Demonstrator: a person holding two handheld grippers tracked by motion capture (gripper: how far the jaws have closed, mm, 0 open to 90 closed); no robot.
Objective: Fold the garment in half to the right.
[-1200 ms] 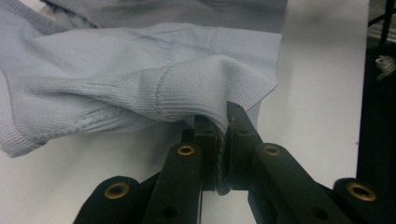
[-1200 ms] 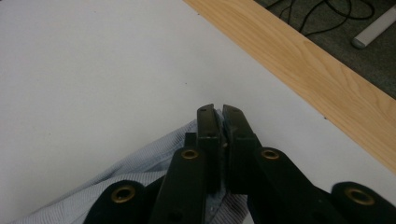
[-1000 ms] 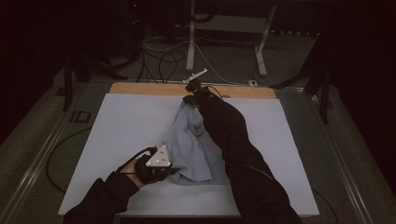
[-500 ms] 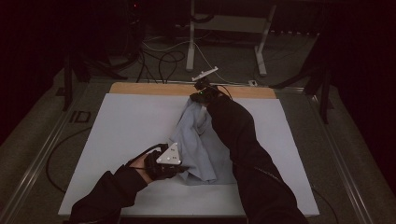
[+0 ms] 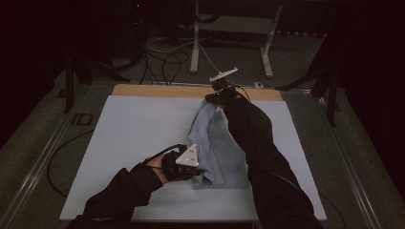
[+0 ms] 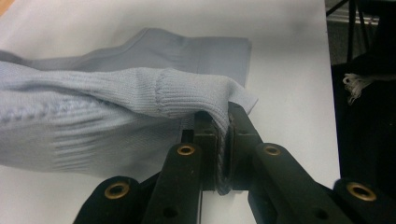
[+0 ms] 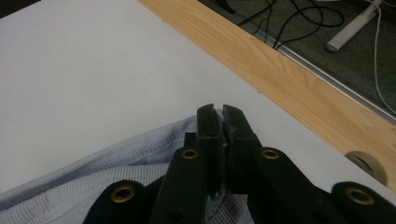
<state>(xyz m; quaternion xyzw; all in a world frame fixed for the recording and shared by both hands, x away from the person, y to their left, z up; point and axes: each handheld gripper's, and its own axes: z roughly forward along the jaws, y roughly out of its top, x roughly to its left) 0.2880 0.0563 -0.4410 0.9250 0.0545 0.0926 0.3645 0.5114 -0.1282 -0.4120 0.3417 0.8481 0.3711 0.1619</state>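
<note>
High view: pale blue ribbed knit garment [image 5: 217, 145] lying on white tabletop sheet [image 5: 133, 138], right of centre, stretched from near edge zone up toward the far light wooden strip [image 5: 157, 90]. Left gripper [image 5: 197, 171] at near left corner of the fabric, grey three-cornered plate on top, black-sleeved forearm coming in from the bottom left. Right gripper [image 5: 213, 99] at the far tip of the fabric, just near of the wooden strip, grey plate tilted above it, black sleeve lying over the garment's right side. Fabric pulled into a narrow peak at the far end, wider at the near end. Dark floor beyond the table with black cables [image 5: 167, 62] and white stand legs [image 5: 196, 38]. Left gripper view: black jaws clamped tight on a ribbed hem corner of the garment [image 6: 140, 93], cloth pinched between the pads and draped over the left jaw tip; rest of the fabric bunched to the left, a flat layer behind it on the white sheet; dark sleeve at right edge. Right gripper view: black jaws closed on a thin edge of the garment [image 7: 116, 163], sliver of cloth visible in the slit between the pads, fabric trailing down and left; white sheet beyond, wooden strip running diagonally on the right, cables on the floor past it.
</note>
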